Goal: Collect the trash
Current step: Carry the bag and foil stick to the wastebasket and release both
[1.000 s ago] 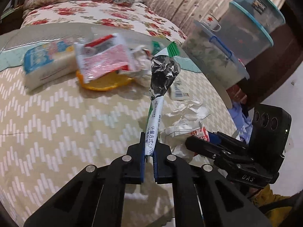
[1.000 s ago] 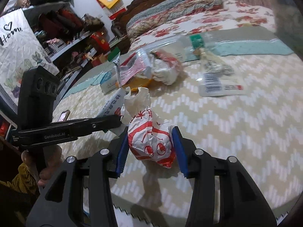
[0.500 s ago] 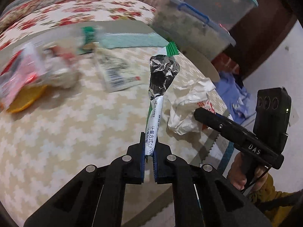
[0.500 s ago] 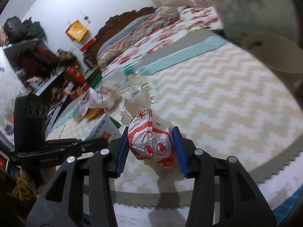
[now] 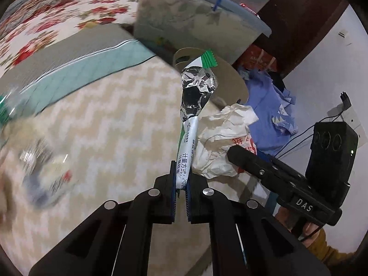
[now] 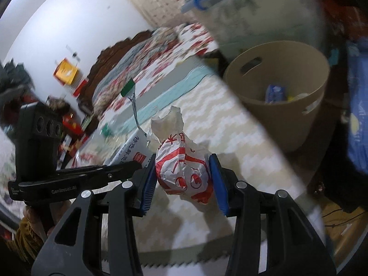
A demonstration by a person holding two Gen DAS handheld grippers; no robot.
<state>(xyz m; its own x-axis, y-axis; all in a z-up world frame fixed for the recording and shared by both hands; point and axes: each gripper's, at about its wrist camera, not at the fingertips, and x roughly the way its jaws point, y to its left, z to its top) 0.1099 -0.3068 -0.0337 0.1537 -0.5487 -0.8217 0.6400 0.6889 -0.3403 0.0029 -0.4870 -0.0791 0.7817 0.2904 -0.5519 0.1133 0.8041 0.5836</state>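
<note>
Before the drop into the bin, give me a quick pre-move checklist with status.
1. Left tool grip: shut on the long foil wrapper, which sticks up from the pads. ok.
2. Right tool grip: pads press both sides of the crumpled red-and-white bag. ok.
3. Tan bin in view and open-topped: ok, ahead and to the right in the right wrist view.
4. Room in the bin: some trash at the bottom, plenty of space. ok.
5. Either tool over the bin opening: not ok, both are above the zigzag bedspread.
6. Remaining trash on the bed: cannot tell, the left of the left wrist view is blurred.
</note>
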